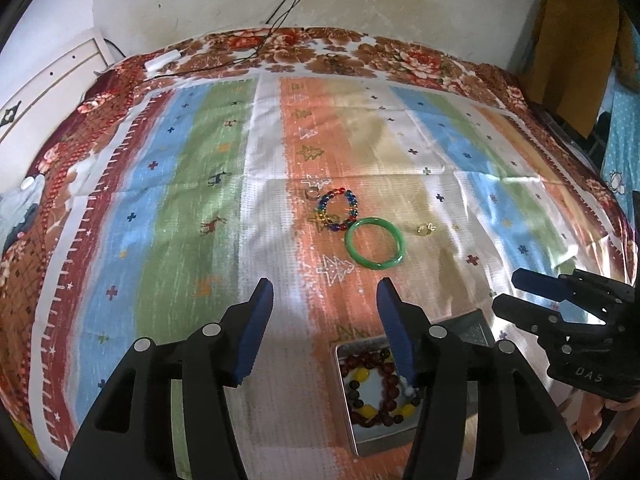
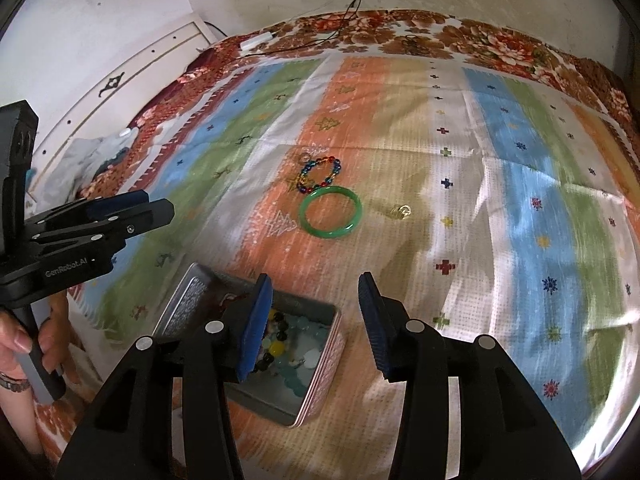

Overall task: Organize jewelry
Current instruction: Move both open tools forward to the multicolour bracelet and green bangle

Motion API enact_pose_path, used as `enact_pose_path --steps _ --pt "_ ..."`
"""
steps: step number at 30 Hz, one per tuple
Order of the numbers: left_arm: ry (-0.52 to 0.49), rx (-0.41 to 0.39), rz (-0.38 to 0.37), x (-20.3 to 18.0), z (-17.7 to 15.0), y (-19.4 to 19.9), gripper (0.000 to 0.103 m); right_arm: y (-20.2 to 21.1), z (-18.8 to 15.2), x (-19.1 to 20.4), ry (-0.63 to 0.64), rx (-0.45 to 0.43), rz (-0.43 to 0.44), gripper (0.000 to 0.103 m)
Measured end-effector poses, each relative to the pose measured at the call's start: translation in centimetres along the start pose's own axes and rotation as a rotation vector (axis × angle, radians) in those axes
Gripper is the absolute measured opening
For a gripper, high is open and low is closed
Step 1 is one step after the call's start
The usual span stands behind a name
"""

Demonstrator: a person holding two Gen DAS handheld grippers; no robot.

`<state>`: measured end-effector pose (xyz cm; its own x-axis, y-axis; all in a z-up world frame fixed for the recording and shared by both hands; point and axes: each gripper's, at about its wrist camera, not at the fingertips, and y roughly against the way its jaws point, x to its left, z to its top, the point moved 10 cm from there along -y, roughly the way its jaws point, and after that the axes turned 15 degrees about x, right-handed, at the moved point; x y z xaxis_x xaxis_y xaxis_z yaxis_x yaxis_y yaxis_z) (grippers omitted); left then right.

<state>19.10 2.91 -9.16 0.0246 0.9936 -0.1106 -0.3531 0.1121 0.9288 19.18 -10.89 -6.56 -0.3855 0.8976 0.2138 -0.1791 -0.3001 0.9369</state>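
A green bangle lies on the striped cloth, touching a multicoloured bead bracelet beyond it. A small ring sits at the bracelet's far side, and a small gold piece lies right of the bangle. An open metal tin holds dark red, yellow and pale bead bracelets. My left gripper is open and empty, its right finger over the tin. My right gripper is open and empty, its left finger over the tin.
The tin's lid stands hinged up on its left. Black cables and a white adapter lie at the cloth's far edge by the wall. White furniture borders the left. A hand holds the left gripper's handle.
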Motion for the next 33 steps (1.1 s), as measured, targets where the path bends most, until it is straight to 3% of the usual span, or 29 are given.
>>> enact_pose_path --steps 33 --pt "-0.040 0.062 0.048 -0.5 5.0 -4.3 0.056 -3.4 4.7 -2.3 -0.029 0.060 -0.043 0.045"
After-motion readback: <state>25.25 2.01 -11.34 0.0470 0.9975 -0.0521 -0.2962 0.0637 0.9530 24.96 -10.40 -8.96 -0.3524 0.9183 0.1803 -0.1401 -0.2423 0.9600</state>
